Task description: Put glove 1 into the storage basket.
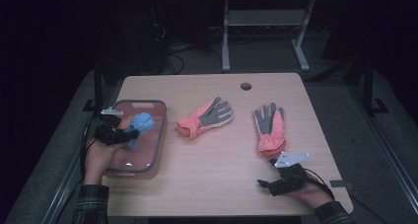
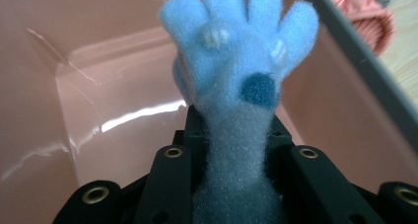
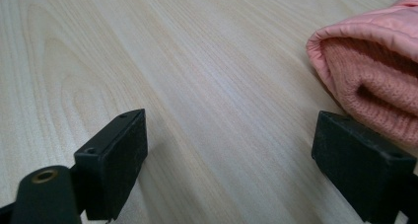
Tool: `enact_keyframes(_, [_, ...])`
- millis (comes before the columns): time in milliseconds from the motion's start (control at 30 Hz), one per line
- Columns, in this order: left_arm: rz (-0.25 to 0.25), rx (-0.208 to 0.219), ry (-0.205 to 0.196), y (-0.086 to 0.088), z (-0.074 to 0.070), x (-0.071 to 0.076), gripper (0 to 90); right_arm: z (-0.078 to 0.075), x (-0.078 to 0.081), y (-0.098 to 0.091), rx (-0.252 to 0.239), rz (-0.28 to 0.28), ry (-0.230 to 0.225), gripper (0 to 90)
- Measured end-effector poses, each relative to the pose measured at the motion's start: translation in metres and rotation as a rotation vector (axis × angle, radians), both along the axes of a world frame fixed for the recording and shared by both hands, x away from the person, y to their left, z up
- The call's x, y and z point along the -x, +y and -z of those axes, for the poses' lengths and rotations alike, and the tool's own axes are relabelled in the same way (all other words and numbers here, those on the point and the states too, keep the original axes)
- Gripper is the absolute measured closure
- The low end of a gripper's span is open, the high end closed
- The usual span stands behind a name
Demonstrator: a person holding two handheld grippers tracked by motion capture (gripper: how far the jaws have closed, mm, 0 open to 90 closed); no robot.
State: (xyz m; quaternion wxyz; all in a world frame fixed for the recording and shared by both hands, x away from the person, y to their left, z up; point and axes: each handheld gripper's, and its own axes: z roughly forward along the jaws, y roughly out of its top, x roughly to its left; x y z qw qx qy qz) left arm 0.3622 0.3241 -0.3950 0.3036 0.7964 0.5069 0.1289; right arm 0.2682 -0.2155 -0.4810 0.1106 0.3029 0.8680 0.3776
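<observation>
While the left gripper (image 1: 129, 133) hangs over the pink tray (image 1: 158, 135) at the table's left edge, its jaws are clamped on the cuff end of a small blue fleece glove (image 1: 139, 123), whose fingers fan upward in the left gripper view (image 2: 236, 51); a dark blue patch and two pale striped spots show on its palm. Glove is over the tray's inner floor, apparently lifted clear, though I cannot tell whether any part touches the bottom. Right gripper (image 1: 263, 183) rests low near the front right of the wooden table (image 1: 207, 160), jaws spread wide and holding nothing, one jaw just beside the knit cuff of the nearer coral glove (image 3: 374, 86). That glove (image 1: 270, 128) lies flat, grey palm up, fingers pointing away. A second coral glove (image 1: 204, 118) lies near the table's middle, angled, well apart from the first. Judgement: sorting gloves into the tray looks one-third done at best; blue glove is not yet released, both coral gloves untouched on the table.
</observation>
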Motion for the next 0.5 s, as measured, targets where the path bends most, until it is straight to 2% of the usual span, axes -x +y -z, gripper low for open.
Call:
enact_keyframes(133, [-0.001, -0.024, 0.025, -0.002, 0.008, -0.006, 70.6, 0.000, 0.000, 0.000, 0.000, 0.000, -0.001, 13.5])
enact_keyframes(200, [-0.001, -0.020, 0.039, -0.003, 0.011, -0.009, 69.6, 0.000, 0.000, 0.000, 0.000, 0.000, -0.001, 13.5])
enact_keyframes(333, [0.001, -0.061, 0.071, -0.005, 0.019, -0.014, 68.4, 0.000, 0.000, 0.000, 0.000, 0.000, 0.000, 13.5])
enact_keyframes(500, [-0.004, -0.070, 0.104, -0.005, 0.025, -0.017, 65.0, 0.000, 0.000, 0.000, 0.000, 0.000, 0.000, 13.5])
